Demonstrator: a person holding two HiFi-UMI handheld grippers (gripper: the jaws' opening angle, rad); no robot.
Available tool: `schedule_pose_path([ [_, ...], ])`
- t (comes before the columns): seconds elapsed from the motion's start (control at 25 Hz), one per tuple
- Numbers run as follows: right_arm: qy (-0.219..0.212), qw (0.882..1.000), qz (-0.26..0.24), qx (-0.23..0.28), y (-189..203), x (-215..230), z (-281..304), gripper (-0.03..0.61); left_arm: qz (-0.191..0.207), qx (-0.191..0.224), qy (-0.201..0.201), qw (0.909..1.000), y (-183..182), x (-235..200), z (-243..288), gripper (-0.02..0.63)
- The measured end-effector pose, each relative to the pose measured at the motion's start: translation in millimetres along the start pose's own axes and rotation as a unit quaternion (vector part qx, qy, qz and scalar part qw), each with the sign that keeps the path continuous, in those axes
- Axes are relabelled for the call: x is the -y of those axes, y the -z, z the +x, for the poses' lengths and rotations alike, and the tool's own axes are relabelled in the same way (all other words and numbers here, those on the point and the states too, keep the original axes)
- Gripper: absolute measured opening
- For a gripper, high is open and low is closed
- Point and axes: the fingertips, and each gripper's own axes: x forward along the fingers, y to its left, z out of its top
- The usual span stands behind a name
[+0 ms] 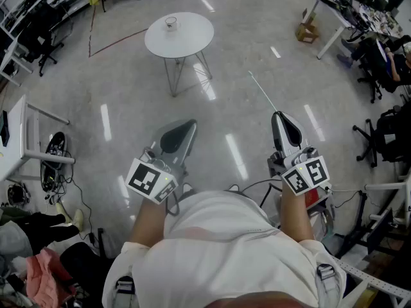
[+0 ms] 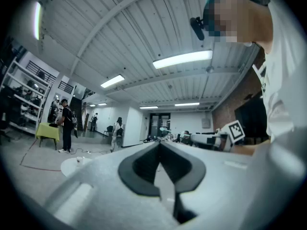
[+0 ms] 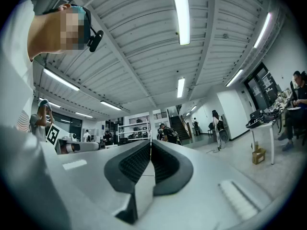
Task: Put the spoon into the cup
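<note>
A small clear cup [image 1: 171,23] stands on a round white table [image 1: 192,37] well ahead of me; the left gripper view shows the cup [image 2: 79,160] small and far off. My right gripper [image 1: 277,114] is shut on a thin pale-green spoon [image 1: 262,91], which sticks out forward and to the left from its tips. In the right gripper view the jaws of that gripper [image 3: 151,142] are pressed together and the spoon shows only as a thin line. My left gripper [image 1: 191,124] is shut with nothing in it, its tips [image 2: 159,143] touching. Both grippers are held at waist height, far short of the table.
Shiny grey floor lies between me and the table. A white desk [image 1: 14,140] with cables and bags is at my left, office chairs [image 1: 385,133] and a cluttered desk [image 1: 350,11] at my right. A yellow table [image 2: 48,131] and several people stand far back.
</note>
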Motion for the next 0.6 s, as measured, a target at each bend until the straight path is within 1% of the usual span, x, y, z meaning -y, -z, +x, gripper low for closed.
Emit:
schedule_pose_path([
  [0.16,-0.004,1.0,0.001,0.0,-0.2,-3.4,0.0,0.012,-0.002,0.002,-0.001,1.0,-2.1,-0.1,-2.4,0.002],
  [0.36,-0.008,1.0,-0.002,-0.001,-0.8,-9.8,-0.5,0.012,-0.003,0.001,0.007,1.0,-2.1,4.7,-3.8,0.002],
  [0.6,-0.003,1.0,-0.002,0.0,-0.1,-7.3,-3.4,0.012,-0.002,-0.002,0.011,0.9999,1.7,5.9,-2.1,0.002],
])
